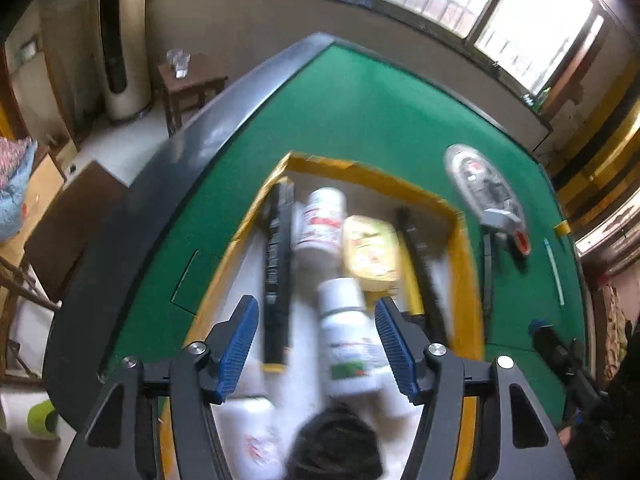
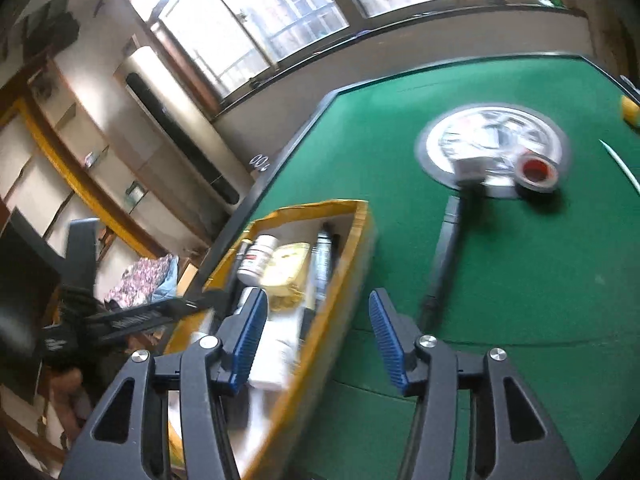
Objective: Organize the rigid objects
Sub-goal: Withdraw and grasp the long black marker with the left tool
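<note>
A yellow-rimmed box [image 1: 400, 184] stands on the green table [image 1: 360, 112]. In it lie two white bottles [image 1: 352, 344] [image 1: 320, 224], a long black carton [image 1: 276, 272], a yellow tub [image 1: 372, 252] and a black rod [image 1: 420, 256]. My left gripper [image 1: 316, 304] hovers open over the box, with the nearer bottle lying loose below its blue pads. My right gripper [image 2: 318, 296] is open above the box's right wall [image 2: 344, 280] with nothing between its fingers. The right wrist view also shows a bottle [image 2: 258, 258] and the tub [image 2: 288, 268] in the box.
A round silver disc [image 2: 492, 136] is set in the table's middle. On or by it are a small grey box [image 2: 470, 168] and a red-centred tape roll [image 2: 536, 174]. A long black rod [image 2: 444, 256] and a white stick [image 2: 620, 164] lie on the felt. A dark fuzzy shape [image 1: 336, 444] fills the bottom edge.
</note>
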`<state>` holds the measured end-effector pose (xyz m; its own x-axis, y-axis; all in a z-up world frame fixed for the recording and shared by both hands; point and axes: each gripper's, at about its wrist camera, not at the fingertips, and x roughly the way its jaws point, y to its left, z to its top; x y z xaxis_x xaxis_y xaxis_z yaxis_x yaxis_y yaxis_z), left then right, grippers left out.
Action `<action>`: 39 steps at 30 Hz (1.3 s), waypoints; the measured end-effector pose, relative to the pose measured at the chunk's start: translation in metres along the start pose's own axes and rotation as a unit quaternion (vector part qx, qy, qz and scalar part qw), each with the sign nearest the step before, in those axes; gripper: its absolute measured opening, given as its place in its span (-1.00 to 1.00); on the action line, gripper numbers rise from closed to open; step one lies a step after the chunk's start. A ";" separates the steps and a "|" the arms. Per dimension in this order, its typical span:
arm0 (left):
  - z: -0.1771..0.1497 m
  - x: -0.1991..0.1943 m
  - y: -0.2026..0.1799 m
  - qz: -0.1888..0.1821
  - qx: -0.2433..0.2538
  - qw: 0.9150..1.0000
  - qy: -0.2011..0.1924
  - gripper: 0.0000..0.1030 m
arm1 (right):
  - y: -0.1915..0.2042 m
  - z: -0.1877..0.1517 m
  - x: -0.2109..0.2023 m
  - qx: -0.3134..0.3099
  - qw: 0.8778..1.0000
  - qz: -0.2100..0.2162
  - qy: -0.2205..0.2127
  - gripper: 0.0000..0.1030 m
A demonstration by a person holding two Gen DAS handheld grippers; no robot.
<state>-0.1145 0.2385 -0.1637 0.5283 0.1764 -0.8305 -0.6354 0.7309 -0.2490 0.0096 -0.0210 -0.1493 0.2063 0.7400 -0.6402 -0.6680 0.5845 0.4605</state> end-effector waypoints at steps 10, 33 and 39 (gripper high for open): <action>-0.032 -0.031 -0.119 -0.077 0.106 0.991 -0.012 0.24 | -0.105 -0.036 -0.042 0.108 0.994 -0.012 -0.021 0.02; -0.009 0.111 -0.215 -0.017 0.182 0.977 0.108 0.13 | -0.154 -0.039 -0.045 0.147 0.989 -0.018 -0.032 0.02; -0.009 0.125 -0.218 0.009 0.188 0.977 0.105 -0.44 | -0.153 -0.041 -0.044 0.147 0.989 -0.013 -0.021 0.02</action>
<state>0.0848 0.0950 -0.2174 0.3666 0.0819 -0.9268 -0.3715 0.9261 -0.0651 0.0740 -0.1565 -0.2170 0.2541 0.7330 -0.6309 -0.4264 0.6704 0.6072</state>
